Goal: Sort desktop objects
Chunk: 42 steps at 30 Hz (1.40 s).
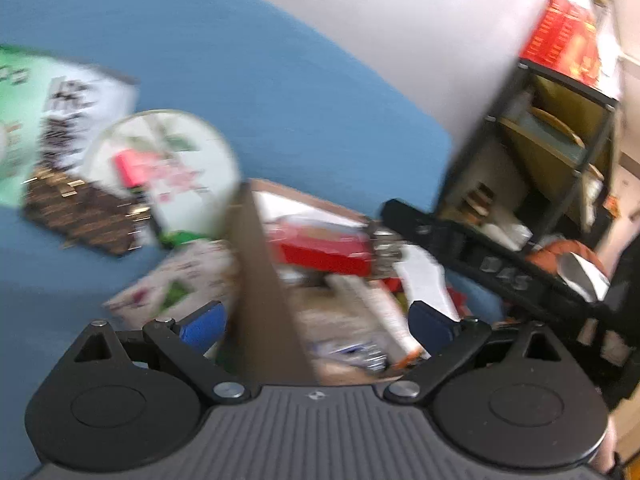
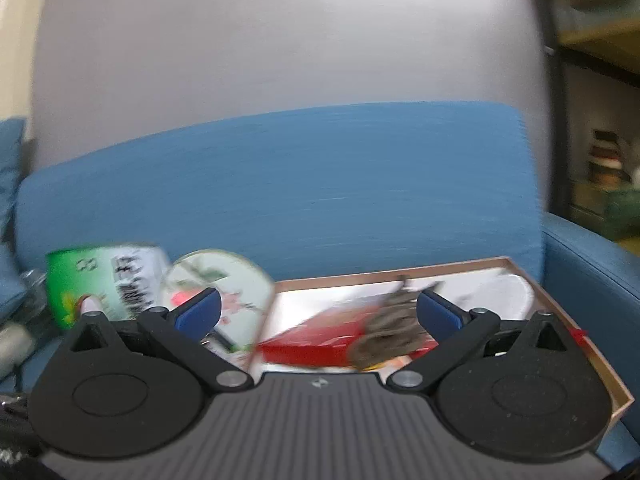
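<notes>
Brown-rimmed box (image 1: 256, 264) under wide, empty left claw (image 1: 316, 320), holding red packet (image 1: 324, 254) and blurred papers; round printed tin (image 1: 168, 168) just outside on blue sofa (image 1: 240, 80); shelf unit (image 1: 560, 132) right. Right claw (image 2: 318, 314), wide, empty, over same box (image 2: 560, 312) with red packet (image 2: 320, 344); grey wall (image 2: 280, 40) behind.

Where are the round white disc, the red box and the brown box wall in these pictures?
Round white disc (image 1: 168, 168): left wrist view, on its printed face.
Red box (image 1: 324, 254): left wrist view, on its red side, inside the tray.
Brown box wall (image 1: 264, 288): left wrist view, on the tray's near wall.
</notes>
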Tool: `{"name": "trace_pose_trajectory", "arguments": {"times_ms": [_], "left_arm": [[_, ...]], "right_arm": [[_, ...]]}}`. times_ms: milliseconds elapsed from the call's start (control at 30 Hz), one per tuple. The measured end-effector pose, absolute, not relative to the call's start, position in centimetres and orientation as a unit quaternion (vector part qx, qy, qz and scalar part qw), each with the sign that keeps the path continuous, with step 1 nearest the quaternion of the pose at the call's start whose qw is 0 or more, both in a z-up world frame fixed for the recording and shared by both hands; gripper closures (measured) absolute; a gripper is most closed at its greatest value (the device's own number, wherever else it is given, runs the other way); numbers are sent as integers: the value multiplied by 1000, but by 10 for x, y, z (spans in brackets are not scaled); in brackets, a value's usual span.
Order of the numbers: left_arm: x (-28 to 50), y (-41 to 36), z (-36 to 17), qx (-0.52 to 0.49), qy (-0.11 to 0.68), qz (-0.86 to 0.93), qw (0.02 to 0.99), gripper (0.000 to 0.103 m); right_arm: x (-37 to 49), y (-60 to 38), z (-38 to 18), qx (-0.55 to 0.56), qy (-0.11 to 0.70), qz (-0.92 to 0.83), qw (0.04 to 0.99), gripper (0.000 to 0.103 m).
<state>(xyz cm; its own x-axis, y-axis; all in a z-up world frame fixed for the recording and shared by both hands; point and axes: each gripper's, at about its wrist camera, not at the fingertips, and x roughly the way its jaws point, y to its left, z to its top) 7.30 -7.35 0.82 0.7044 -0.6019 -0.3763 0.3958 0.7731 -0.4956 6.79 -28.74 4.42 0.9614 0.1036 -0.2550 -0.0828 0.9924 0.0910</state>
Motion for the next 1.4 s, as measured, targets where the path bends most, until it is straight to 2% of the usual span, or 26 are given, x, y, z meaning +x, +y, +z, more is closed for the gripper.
{"name": "trace_pose_trajectory", "arguments": {"times_ms": [233, 400, 533, 600, 633, 733, 900, 1167, 1367, 1400], "left_arm": [[80, 5, -19, -222, 293, -180, 913, 3], [93, 46, -26, -182, 276, -135, 934, 3], [113, 65, -29, -183, 291, -156, 926, 3], [124, 66, -31, -180, 300, -192, 917, 3], [129, 64, -32, -173, 303, -208, 914, 3], [143, 50, -39, -150, 316, -257, 901, 3], [173, 22, -53, -125, 341, -306, 880, 3], [216, -25, -74, -87, 374, -354, 853, 4], [235, -38, -82, -103, 388, -368, 839, 10], [237, -37, -82, -106, 390, -364, 839, 25]], "right_arm": [[54, -224, 36, -14, 136, 105, 985, 2], [49, -181, 17, -74, 147, 146, 975, 3], [51, -161, 4, -86, 170, 169, 967, 3], [59, -149, -11, -84, 205, 182, 958, 5], [63, -144, -20, -84, 222, 183, 954, 12], [76, -128, -51, -93, 268, 171, 944, 21], [88, -110, -86, -156, 266, 107, 945, 23], [112, -108, -100, -199, 254, 58, 945, 25], [122, -107, -103, -221, 246, 52, 942, 24], [123, -108, -103, -223, 246, 52, 942, 25]]}}
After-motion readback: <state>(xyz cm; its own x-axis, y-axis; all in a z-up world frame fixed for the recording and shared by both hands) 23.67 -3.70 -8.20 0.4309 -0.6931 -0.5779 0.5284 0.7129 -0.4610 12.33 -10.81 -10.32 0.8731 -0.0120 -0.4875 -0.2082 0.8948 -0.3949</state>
